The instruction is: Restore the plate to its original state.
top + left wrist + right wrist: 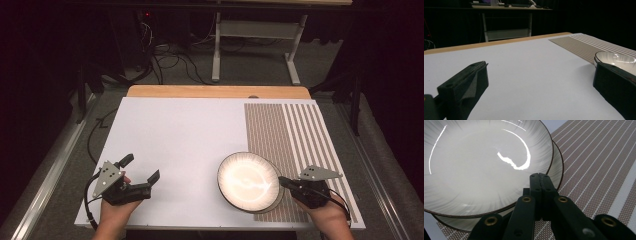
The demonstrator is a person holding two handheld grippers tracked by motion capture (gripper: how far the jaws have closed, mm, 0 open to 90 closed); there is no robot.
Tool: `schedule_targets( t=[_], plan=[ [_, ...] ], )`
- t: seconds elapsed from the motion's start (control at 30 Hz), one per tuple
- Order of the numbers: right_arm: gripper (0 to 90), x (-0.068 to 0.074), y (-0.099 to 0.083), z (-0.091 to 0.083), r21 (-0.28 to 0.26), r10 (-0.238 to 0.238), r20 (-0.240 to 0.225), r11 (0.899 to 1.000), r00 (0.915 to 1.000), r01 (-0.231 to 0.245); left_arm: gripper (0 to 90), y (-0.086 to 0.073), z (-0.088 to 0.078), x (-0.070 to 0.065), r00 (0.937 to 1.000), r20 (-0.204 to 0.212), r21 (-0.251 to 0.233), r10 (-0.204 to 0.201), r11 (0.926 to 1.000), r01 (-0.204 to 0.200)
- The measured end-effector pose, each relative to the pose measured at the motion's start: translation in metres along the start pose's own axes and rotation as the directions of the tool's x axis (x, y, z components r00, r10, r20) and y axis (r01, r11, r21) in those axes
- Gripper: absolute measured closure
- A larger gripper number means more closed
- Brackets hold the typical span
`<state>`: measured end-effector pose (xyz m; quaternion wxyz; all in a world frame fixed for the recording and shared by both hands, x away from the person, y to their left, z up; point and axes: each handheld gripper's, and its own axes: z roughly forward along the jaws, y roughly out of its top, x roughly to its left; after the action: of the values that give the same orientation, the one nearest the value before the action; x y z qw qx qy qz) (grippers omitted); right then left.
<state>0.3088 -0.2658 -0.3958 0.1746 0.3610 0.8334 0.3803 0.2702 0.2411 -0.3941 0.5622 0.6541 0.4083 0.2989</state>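
Note:
A white plate with a dark rim [249, 180] [481, 162] lies on a second like plate [557, 167], whose edge peeks out beneath it, at the near left corner of a striped placemat [290, 130]. My right gripper [282, 181] [539, 176] is shut, jaws pressed together, its tip over the upper plate's right rim; whether it touches I cannot tell. My left gripper [142, 167] [540, 72] rests at the table's near left, open, with nothing but bare white table between its jaws. In the left gripper view the plate [616, 58] shows just beyond the right jaw.
The white table top [180, 135] has a wooden strip [215, 91] along its far edge. The brown-and-white striped placemat [599, 157] [579, 42] covers its right part. Beyond the table stand a desk frame [216, 45] and loose cables [170, 60] on the floor.

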Motion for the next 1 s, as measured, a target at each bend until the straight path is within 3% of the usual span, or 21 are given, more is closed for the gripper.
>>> schedule_targets(
  t=[0.67,0.8,0.93,1.0],
  plan=[
    [90.0,-0.01,-0.004,-0.009,-0.021,0.039,0.034,0.999,0.9986,-0.038,0.7,0.0,0.001,-0.001,1.0,0.001,0.01,0.007,0.9999,-0.007],
    [90.0,-0.012,-0.002,-0.015,-0.06,0.054,0.049,0.997,0.9973,-0.051,0.7,0.0,0.001,-0.001,0.9999,-0.003,0.015,0.012,0.9998,-0.012],
    [84.7,-0.021,-0.003,-0.029,-0.137,0.103,0.076,0.986,0.9918,-0.092,0.7,-0.001,0.003,0.0,0.9999,-0.013,0.043,0.006,0.9991,-0.006],
    [82.7,-0.022,-0.003,-0.031,-0.155,0.105,0.083,0.984,0.9911,-0.091,0.7,-0.001,0.003,0.0,0.9999,-0.012,0.047,0.011,0.9989,-0.011]
  ],
)
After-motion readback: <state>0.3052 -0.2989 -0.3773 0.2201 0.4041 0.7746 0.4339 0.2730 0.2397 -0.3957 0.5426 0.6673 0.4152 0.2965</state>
